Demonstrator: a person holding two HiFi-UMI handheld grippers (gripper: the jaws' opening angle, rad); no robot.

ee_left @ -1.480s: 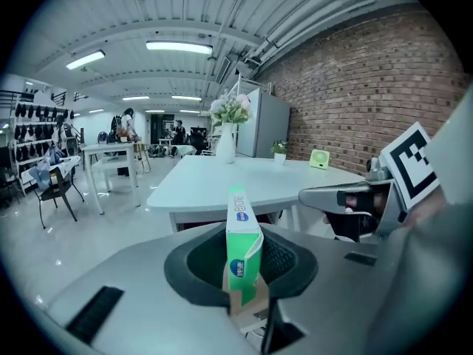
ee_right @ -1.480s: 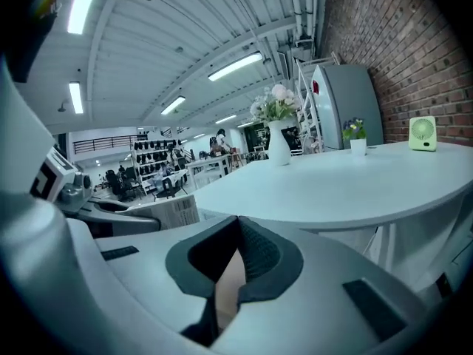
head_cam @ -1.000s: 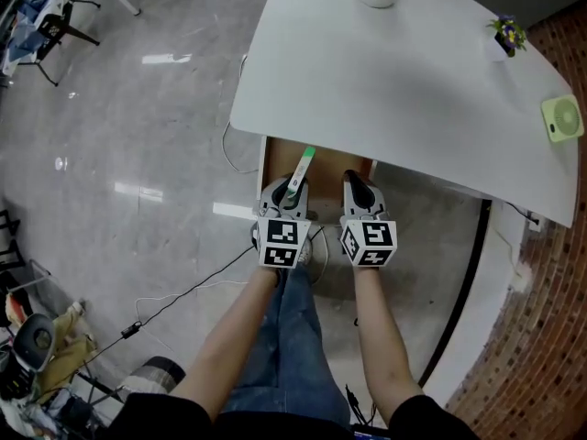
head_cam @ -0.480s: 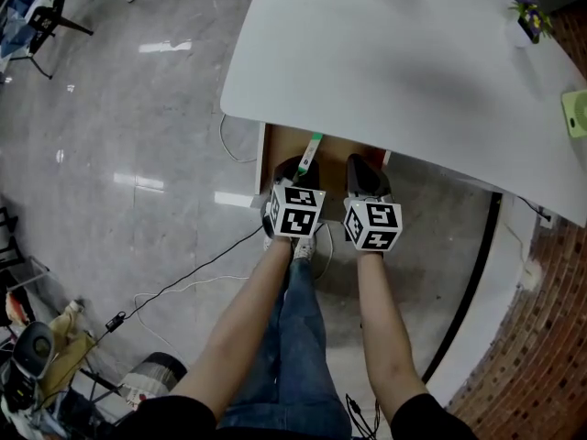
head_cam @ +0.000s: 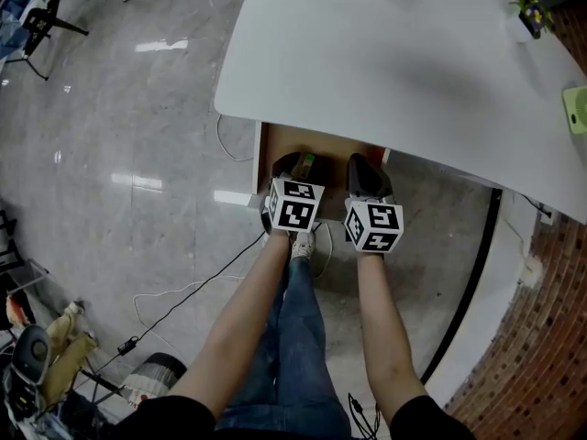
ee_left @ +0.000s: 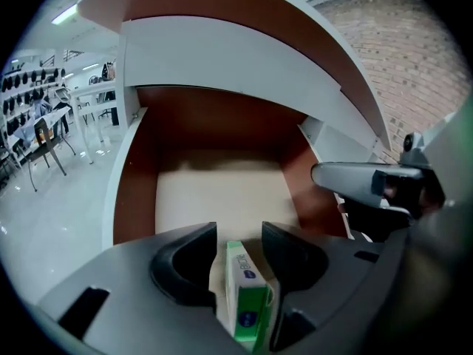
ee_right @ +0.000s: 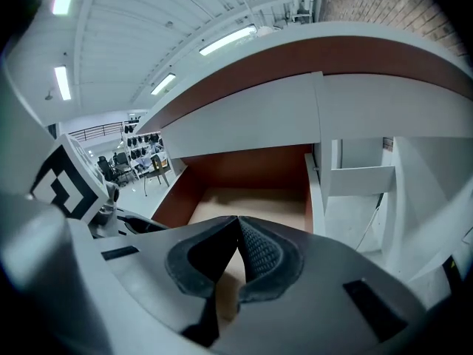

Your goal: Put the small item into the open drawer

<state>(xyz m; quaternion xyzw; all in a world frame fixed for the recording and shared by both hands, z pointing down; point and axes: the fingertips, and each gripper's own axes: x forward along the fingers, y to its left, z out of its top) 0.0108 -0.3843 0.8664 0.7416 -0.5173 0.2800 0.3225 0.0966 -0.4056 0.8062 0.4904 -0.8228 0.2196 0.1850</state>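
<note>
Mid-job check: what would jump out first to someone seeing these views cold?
First, the green-and-white box standing between the left tool's opening jaws, with a gap at its left side, just over the open drawer. Next, the right tool beside it, jaws together and empty. Both are held at the front edge of the big white table.

Grey lettering runs along the white side of the small green-and-white box [ee_left: 242, 287], with a blue oval logo on its green end; both too blurred to read.
</note>
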